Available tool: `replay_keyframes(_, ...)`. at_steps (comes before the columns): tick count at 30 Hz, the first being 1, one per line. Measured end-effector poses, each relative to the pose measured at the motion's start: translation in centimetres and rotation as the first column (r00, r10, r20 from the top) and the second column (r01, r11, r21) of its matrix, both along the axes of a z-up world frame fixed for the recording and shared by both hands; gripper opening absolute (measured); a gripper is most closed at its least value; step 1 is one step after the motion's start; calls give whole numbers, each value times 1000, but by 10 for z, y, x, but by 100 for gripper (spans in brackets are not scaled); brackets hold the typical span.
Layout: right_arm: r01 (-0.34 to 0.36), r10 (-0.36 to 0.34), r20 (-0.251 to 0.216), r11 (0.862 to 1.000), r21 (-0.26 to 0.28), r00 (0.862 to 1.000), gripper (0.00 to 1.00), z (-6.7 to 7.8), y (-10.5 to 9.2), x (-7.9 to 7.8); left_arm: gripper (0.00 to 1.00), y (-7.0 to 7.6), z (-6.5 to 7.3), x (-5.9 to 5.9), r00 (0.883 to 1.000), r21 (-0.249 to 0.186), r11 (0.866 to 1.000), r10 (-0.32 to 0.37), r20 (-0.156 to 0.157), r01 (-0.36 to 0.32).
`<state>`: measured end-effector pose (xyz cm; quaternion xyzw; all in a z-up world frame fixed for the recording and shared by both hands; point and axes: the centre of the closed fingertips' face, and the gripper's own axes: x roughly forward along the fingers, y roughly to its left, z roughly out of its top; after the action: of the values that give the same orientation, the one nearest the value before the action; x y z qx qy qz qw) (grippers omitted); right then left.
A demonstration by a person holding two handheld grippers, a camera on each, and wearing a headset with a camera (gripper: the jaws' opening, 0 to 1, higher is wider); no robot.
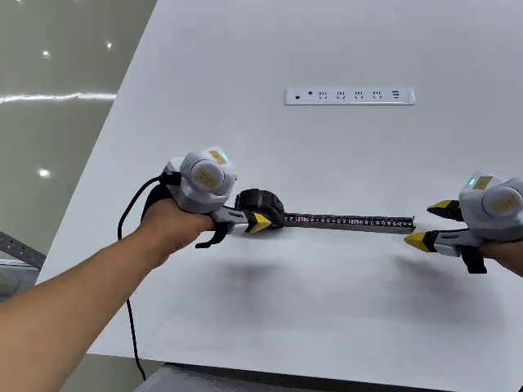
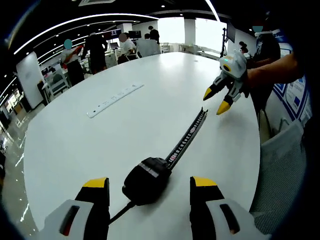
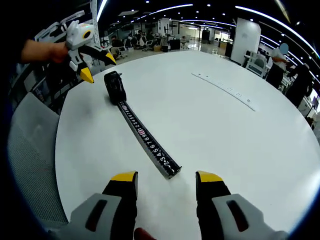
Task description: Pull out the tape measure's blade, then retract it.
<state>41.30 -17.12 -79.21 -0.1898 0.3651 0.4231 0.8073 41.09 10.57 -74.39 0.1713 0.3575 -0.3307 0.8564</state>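
The black tape measure (image 1: 261,206) lies on the white table (image 1: 327,318), its blade (image 1: 350,220) drawn out flat towards the right. My left gripper (image 1: 258,216) is open and straddles the case (image 2: 147,179), with its fingers apart from the case on both sides. The blade (image 2: 188,135) runs away from it towards my right gripper (image 2: 223,95). My right gripper (image 1: 430,224) is open just past the blade's free end (image 3: 170,171), which lies loose on the table ahead of its jaws. From there the case (image 3: 114,85) and my left gripper (image 3: 95,64) are at the far end.
A white power strip (image 1: 350,96) lies further back on the table. The table's near edge (image 1: 245,371) is close to the person's body, and a black cable (image 1: 131,214) hangs off the left side. People and office desks are beyond the table.
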Motion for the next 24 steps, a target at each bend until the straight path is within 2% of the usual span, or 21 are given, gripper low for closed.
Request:
replay_keyframes(2,31,-31,6,999,12,1000,47,6,-2,-1,65,1,2,-5,999,-15,999,34,-11,-34)
replay_keyframes(4,47,-47,9,998,29,999,48,11,-2,-4,66,1,6,-10,999,-33,998,51,-7,-51)
replay_keyframes(6,59,-59,13,998,29,998,50,16,-2,-8,68,2,5,-15,997,-33,997,71,-26,-72)
replay_keyframes(8,68,-68,16,997,32,998,52,19,-3,-11,70,3,6,-19,997,-31,996,80,-20,-81)
replay_keyframes(11,84,-85,13,995,45,996,54,25,-3,-19,71,6,8,-25,993,-37,992,116,-31,-117)
replay_keyframes(13,98,-99,8,994,51,995,56,27,-3,-24,73,9,10,-29,989,-36,988,146,-33,-147)
replay_keyframes(15,115,-115,2,992,58,993,59,30,-3,-29,74,11,10,-35,984,-54,983,174,-48,-176)
replay_keyframes(22,154,-153,-13,985,84,988,67,43,-2,-48,78,20,18,-52,968,-79,965,246,-42,-249)
replay_keyframes(24,168,-167,-20,982,90,986,70,45,-2,-53,80,24,20,-57,960,-82,957,275,-49,-279)
